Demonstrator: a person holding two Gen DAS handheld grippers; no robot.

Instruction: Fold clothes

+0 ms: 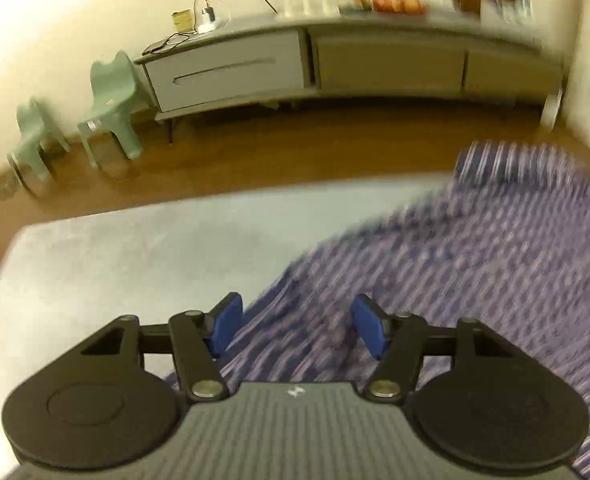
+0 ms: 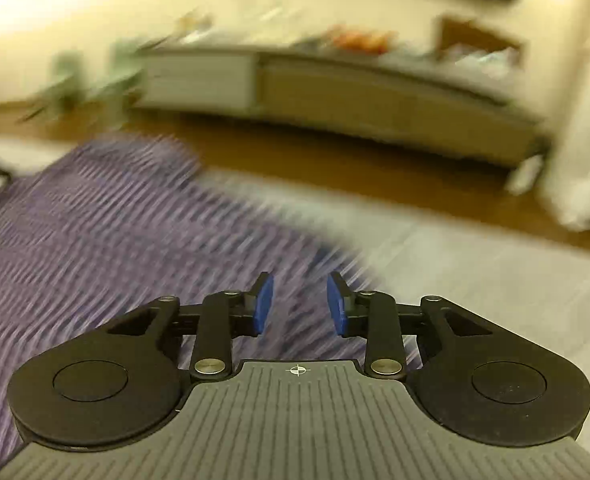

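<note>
The grey counter point(image 1: 135, 248) carries the striped garment point(image 1: 475, 264), spread flat for folding. The left gripper point(image 1: 297, 326) sits over the garment's left edge, the right gripper point(image 2: 300, 306) over its right edge; both open, gripping nothing.

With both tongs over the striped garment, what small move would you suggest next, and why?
Probably lower both and pinch an edge each. The left tongs and right tongs stand open with nothing gripped, above opposite side edges of the striped garment, which lies on the grey surface.
</note>
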